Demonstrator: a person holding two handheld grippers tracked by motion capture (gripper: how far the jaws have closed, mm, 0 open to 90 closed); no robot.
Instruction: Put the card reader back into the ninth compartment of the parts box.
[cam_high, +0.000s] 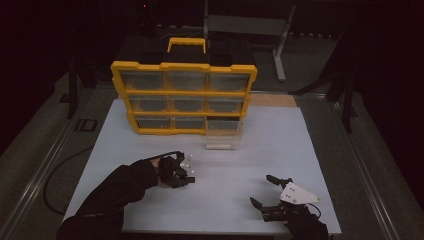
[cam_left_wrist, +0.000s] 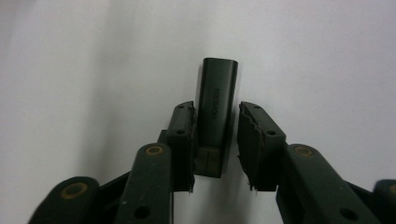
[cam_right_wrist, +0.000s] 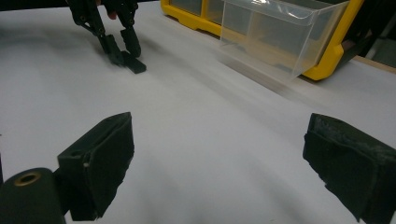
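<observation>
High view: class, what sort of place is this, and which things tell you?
Probably a workshop or lab bench: a yellow drawer organizer on a white tabletop, one clear drawer pulled out, metal framing in the dark behind.

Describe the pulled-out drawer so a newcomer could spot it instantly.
Start at the yellow organizer standing at the back of the white table, a three-by-three grid of clear drawers. Go to its bottom right slot: the clear drawer there juts forward onto the table. Every other drawer sits flush in the frame; this one sticks out.
</observation>
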